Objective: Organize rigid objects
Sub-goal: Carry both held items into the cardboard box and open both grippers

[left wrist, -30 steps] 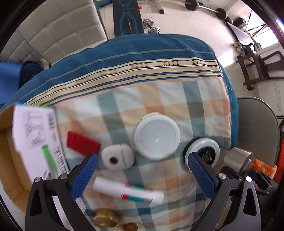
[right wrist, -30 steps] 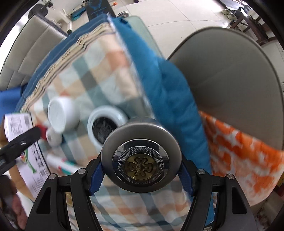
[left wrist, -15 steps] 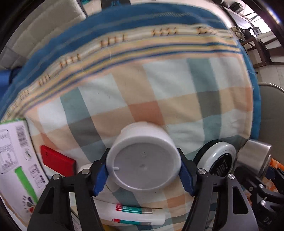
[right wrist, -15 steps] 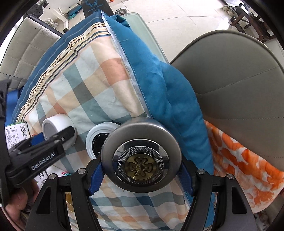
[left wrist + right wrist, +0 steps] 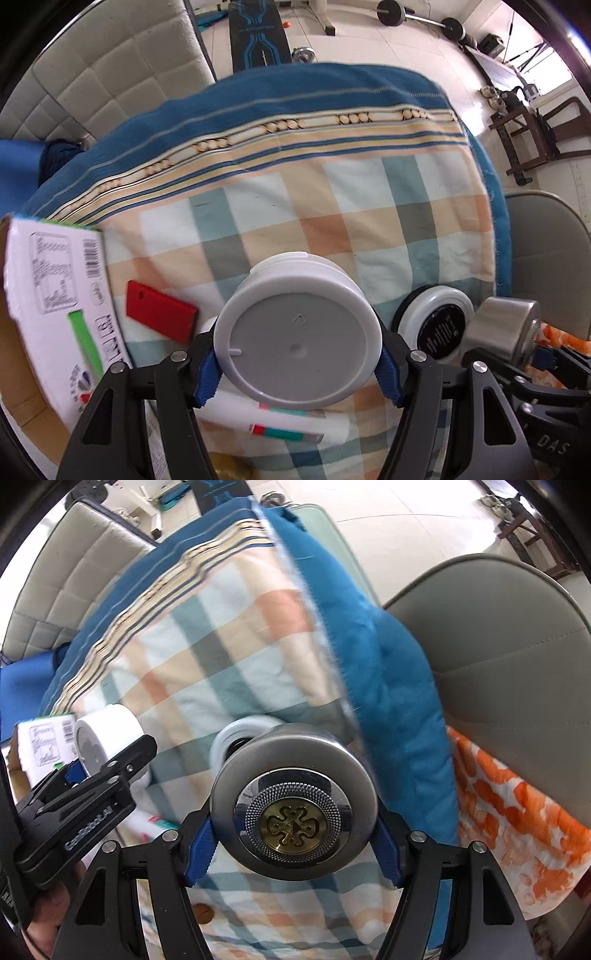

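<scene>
Left tool: blue pads clamp white jar above checked cloth.
Right tool: grips round steel container.

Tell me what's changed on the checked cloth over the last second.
The left tool came down, closed on the white round tub and lifted it off the checked cloth. Unchanged: the right tool keeps its grip on the metal tin; the red card, tube and black-lidded jar lie where they were.
</scene>
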A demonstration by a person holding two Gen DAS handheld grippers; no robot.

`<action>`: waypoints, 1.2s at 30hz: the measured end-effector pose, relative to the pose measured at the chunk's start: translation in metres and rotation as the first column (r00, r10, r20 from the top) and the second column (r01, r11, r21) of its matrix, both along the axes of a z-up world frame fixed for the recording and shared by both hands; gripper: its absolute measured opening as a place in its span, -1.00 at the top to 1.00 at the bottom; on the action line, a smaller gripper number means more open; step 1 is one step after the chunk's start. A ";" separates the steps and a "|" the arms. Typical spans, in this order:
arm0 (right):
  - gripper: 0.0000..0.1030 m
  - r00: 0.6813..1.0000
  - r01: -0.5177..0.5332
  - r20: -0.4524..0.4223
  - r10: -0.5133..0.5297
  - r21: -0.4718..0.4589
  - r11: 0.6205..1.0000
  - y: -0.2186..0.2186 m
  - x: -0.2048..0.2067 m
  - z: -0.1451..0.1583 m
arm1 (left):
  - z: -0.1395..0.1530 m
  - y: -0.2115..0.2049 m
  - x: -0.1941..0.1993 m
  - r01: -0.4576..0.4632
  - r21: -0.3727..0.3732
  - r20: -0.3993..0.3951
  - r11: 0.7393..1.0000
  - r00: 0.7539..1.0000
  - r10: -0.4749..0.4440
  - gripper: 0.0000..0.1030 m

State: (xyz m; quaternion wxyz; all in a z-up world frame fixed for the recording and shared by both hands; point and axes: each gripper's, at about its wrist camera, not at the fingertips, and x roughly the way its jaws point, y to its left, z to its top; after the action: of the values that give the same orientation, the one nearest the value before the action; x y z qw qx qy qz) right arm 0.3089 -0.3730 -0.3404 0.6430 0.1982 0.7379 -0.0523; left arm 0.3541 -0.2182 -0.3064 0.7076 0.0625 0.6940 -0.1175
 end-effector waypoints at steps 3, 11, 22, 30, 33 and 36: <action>-0.42 0.999 -0.025 0.026 0.024 0.019 1.000 0.011 0.000 0.016 | 0.015 0.024 -0.013 -0.034 -0.026 0.028 0.999 0.999 0.035 -0.27; -0.42 0.986 -0.117 0.128 0.109 0.059 0.991 0.066 -0.003 0.078 | 0.062 0.130 -0.022 -0.155 -0.108 0.111 0.982 0.980 0.167 -0.27; -0.42 0.956 -0.214 0.229 0.185 0.106 0.971 0.232 0.000 0.129 | 0.100 0.286 -0.031 -0.234 -0.119 0.140 0.965 0.958 0.249 -0.27; -0.42 0.955 -0.236 0.205 0.214 0.091 0.967 0.344 0.037 0.101 | 0.065 0.378 0.002 -0.280 -0.129 0.055 0.951 0.956 0.289 -0.27; -0.42 0.959 -0.239 0.174 0.223 0.080 0.968 0.370 0.052 0.076 | 0.038 0.402 0.018 -0.315 -0.168 -0.031 0.934 0.949 0.314 -0.27; -0.42 0.957 -0.258 0.148 0.250 0.039 0.965 0.389 0.067 0.052 | 0.010 0.416 0.033 -0.353 -0.214 -0.125 0.911 0.934 0.333 -0.27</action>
State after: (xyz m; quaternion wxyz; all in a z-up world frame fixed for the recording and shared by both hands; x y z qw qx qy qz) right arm 0.3758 0.0159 -0.2887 0.6892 0.1235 0.7109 0.0664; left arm 0.3873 0.1977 -0.2969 0.6892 -0.1489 0.7052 -0.0743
